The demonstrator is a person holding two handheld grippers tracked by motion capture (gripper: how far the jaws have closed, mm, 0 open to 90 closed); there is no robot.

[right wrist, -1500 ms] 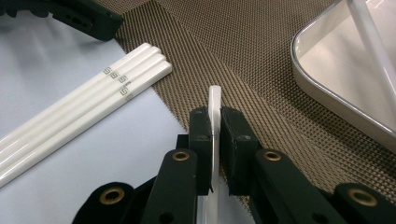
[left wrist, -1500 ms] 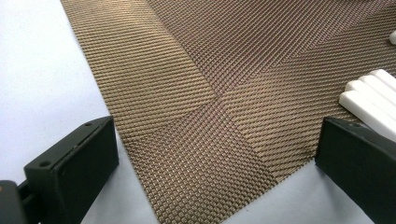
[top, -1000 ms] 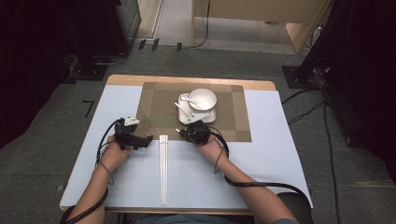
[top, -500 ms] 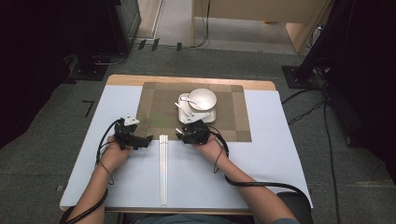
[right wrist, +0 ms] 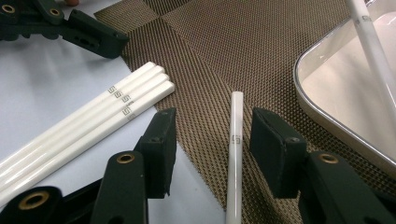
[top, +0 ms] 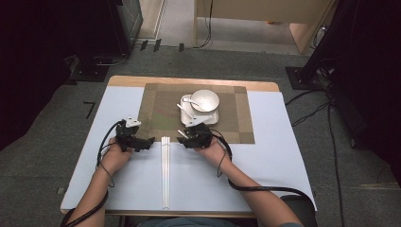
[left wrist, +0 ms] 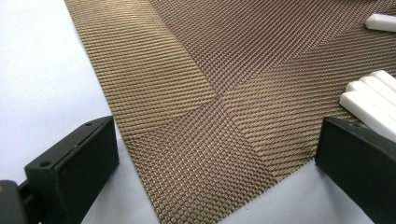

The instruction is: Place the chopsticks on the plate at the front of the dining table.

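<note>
A single white chopstick (right wrist: 236,140) lies on the brown woven placemat (right wrist: 224,51) between the jaws of my right gripper (right wrist: 212,121). Those jaws have just been opening, and the pads stand apart from the chopstick on both sides. Three more white chopsticks (right wrist: 93,121) lie side by side on the pale table, their ends at the mat's edge. My left gripper (left wrist: 217,130) is wide open over the mat's near corner (left wrist: 201,154) with nothing in it. In the high view the left gripper (top: 147,141) and right gripper (top: 183,137) face each other across the chopstick bundle (top: 164,175).
A white square plate (top: 213,118) stands on the placemat just beyond the right gripper, with a white bowl (top: 204,100) and a spoon on it. Another chopstick (right wrist: 373,46) leans across the plate's rim. Cables trail from both grippers along the forearms.
The right gripper's jaws stand wider apart than a second ago. Both hands have kept their places.
</note>
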